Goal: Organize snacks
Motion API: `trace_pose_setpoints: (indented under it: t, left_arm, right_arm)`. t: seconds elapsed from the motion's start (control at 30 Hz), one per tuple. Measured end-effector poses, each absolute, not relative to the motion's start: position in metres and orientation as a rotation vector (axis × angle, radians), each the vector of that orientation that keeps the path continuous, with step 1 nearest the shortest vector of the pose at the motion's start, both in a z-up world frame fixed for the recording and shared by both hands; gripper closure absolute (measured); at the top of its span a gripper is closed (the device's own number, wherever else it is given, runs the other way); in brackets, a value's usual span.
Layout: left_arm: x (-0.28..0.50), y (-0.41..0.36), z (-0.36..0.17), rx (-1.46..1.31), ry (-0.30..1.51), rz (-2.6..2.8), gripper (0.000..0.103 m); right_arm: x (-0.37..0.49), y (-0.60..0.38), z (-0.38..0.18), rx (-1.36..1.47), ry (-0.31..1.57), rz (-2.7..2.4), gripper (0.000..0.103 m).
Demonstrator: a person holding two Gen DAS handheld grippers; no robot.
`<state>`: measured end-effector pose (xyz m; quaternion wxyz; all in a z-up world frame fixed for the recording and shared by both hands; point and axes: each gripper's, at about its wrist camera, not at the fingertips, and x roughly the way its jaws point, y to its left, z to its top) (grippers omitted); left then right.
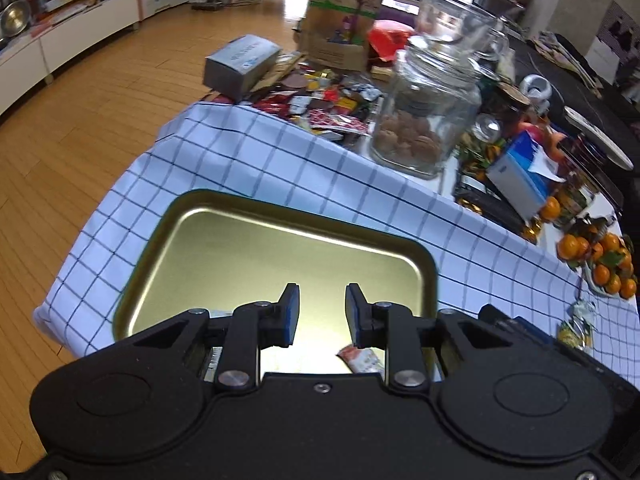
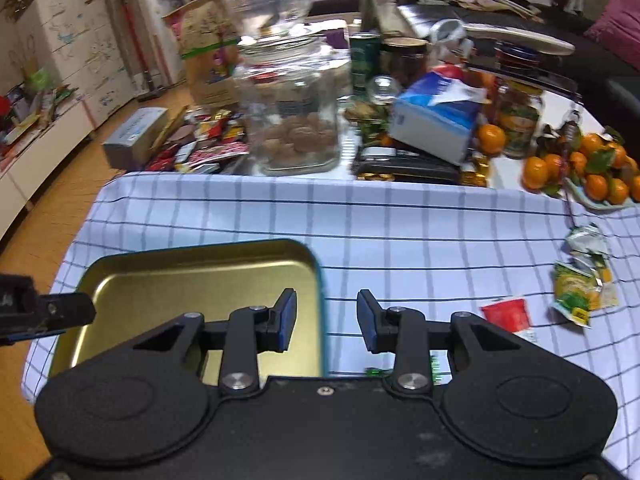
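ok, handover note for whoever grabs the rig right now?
Left gripper: open, nothing held, over the gold tray.
Right gripper: open, nothing held, at the tray's right edge.
Done: one snack packet lies in the tray.
Left: red packet and yellow-green packet on the checked cloth, right of the tray; a green wrapper shows just under the right gripper.

checked cloth (image 2: 400,232) over table: gold tray (image 2: 192,276), snack packets (image 2: 576,288).

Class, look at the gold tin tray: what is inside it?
One snack packet lies at the near end of the gold tin tray; the left gripper body hides what else is there.
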<state>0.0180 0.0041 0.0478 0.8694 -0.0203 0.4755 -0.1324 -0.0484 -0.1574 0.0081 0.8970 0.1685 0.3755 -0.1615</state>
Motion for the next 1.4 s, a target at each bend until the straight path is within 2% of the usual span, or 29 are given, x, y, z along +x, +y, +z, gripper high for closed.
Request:
trace_pose_setpoints:
  t: [0.4, 0.87, 0.93, 1.13, 1.4]
  left_arm:
    - [-0.001, -0.063, 0.037, 0.037, 1.107, -0.478, 0.068]
    - [-0.021, -0.132, 0.014, 0.120, 1.220, -0.596, 0.068]
    - [-0.021, -0.141, 0.011, 0.122, 1.233, -0.607, 0.068]
    - [-0.017, -0.161, 0.006, 0.102, 1.266, -0.627, 0.068]
    - [-0.008, -0.169, -0.001, 0.066, 1.323, -0.628, 0.069]
  right_arm:
    - [-0.104, -0.270, 0.012, 0.619, 0.847, -0.473, 0.066]
    - [-0.178, -0.359, -0.017, 0.740, 0.852, -0.650, 0.063]
    - [-0.179, -0.366, -0.021, 0.720, 0.861, -0.680, 0.060]
    - [-0.164, -0.379, -0.032, 0.623, 0.935, -0.670, 0.060]
    - [-0.109, -0.407, -0.019, 0.660, 0.827, -0.690, 0.060]
